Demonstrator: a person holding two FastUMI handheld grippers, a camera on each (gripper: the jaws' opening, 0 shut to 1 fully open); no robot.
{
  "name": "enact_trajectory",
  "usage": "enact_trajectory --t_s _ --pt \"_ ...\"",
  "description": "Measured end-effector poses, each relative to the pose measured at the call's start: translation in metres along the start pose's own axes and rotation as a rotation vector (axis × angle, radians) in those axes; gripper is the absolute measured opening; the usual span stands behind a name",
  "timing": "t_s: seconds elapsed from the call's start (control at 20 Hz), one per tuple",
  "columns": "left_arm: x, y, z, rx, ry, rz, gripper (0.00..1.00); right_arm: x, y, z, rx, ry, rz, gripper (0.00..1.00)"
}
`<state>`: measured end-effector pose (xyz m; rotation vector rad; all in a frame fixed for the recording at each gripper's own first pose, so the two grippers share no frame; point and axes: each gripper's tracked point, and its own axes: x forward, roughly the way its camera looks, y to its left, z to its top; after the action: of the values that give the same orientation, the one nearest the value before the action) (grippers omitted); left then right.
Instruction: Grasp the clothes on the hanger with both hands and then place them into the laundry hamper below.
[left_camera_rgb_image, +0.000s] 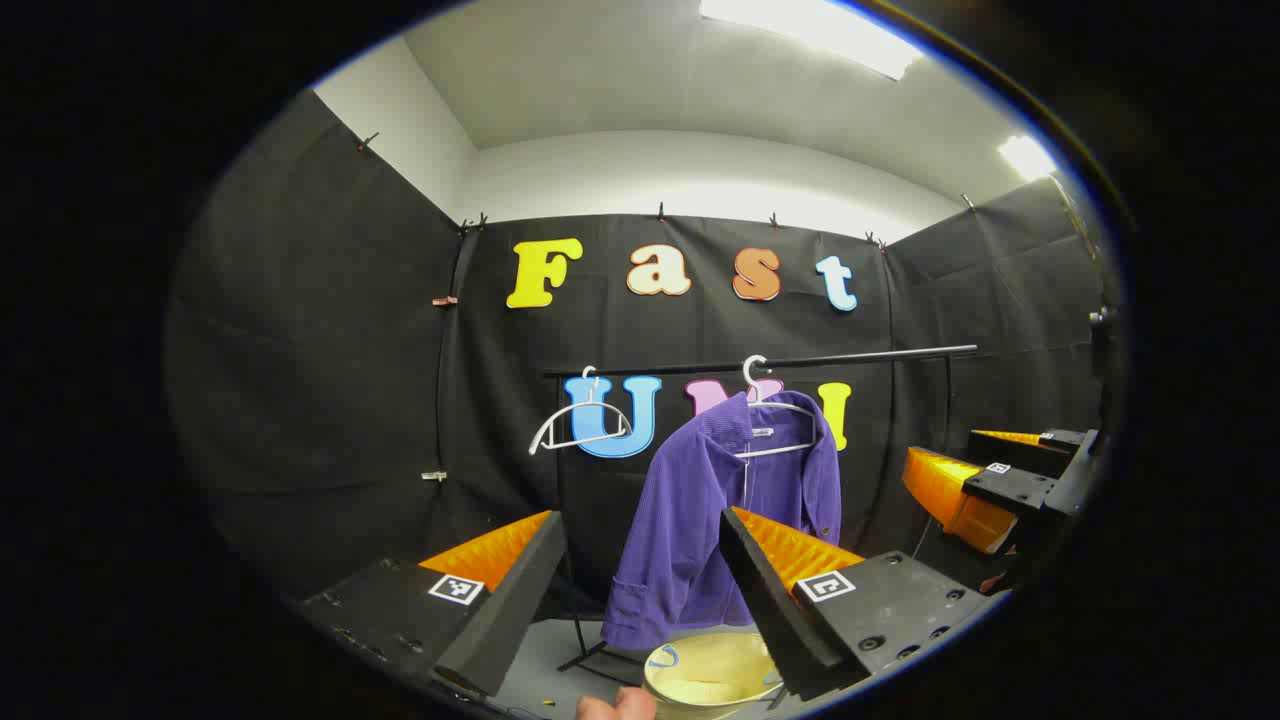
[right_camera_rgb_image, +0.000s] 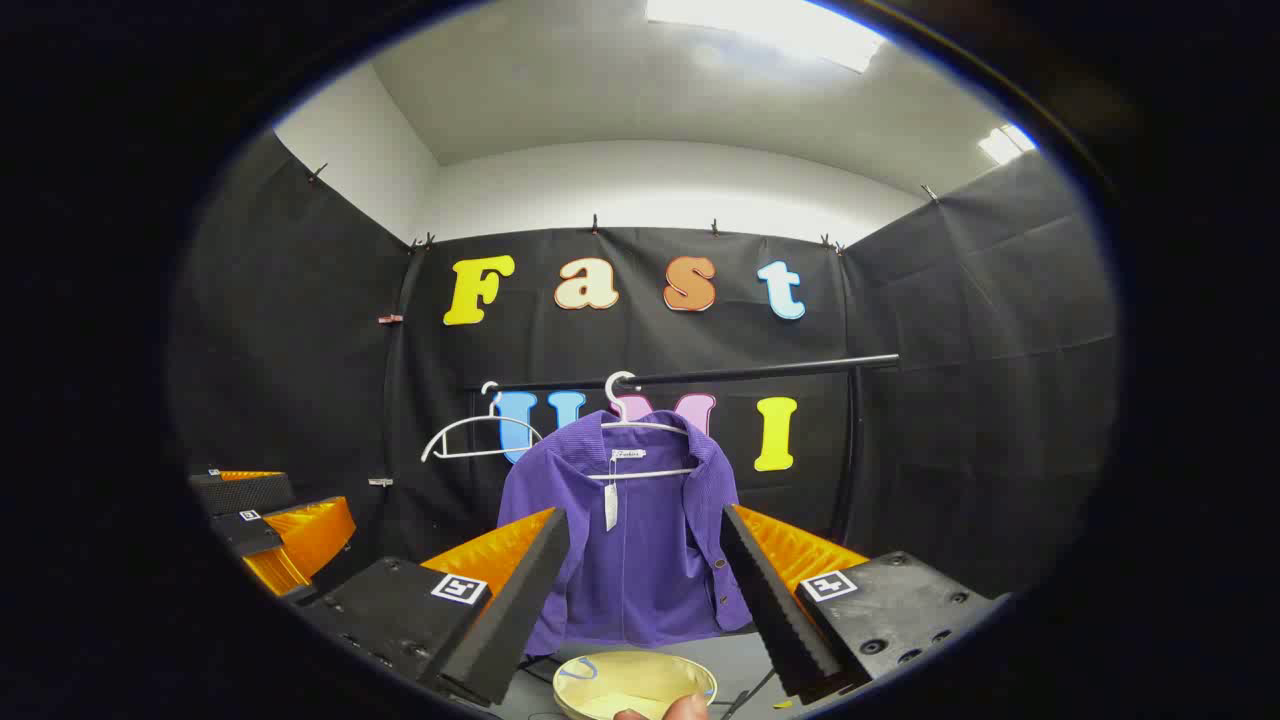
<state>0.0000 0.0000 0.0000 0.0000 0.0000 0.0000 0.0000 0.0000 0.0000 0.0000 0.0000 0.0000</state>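
Two grippers, both mine, both with fingers spread wide and nothing between them. Left gripper (left_camera_rgb_image: 640, 600): held low, facing the rail (left_camera_rgb_image: 760, 362), well short of the clothes; its view also takes in the right gripper (left_camera_rgb_image: 1000, 480) off at the right edge. Right gripper (right_camera_rgb_image: 640, 600): likewise held back from the rail (right_camera_rgb_image: 690, 378), with the left gripper (right_camera_rgb_image: 270, 530) seen off at the left edge of its view. One purple shirt (right_camera_rgb_image: 625, 540), buttoned front, hanging on a white hanger (right_camera_rgb_image: 640, 430) hooked over the rail; in the left gripper view the shirt (left_camera_rgb_image: 700, 510) hangs skewed, one shoulder up on its hanger (left_camera_rgb_image: 775, 420), the other side drooping lower. One spare white hanger (left_camera_rgb_image: 585, 425), bare, on the same rail to the left of the shirt, apart from it; seen also in the right gripper view (right_camera_rgb_image: 475, 435). One pale yellow hamper (left_camera_rgb_image: 710, 675), round, open-topped, on the grey floor directly under the shirt; its rim shows at the bottom of the right gripper view (right_camera_rgb_image: 635, 685). Fingertips of a hand (left_camera_rgb_image: 615, 706) at the bottom edge of the left gripper view, and of a hand (right_camera_rgb_image: 665, 712) in the right gripper view.
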Motion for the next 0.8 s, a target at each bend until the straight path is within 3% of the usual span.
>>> enact_trajectory --t_s 0.8 --pt "-0.007 0.005 0.002 0.007 -0.003 0.013 0.98 -0.008 0.014 -0.007 0.013 0.027 0.026 0.95"
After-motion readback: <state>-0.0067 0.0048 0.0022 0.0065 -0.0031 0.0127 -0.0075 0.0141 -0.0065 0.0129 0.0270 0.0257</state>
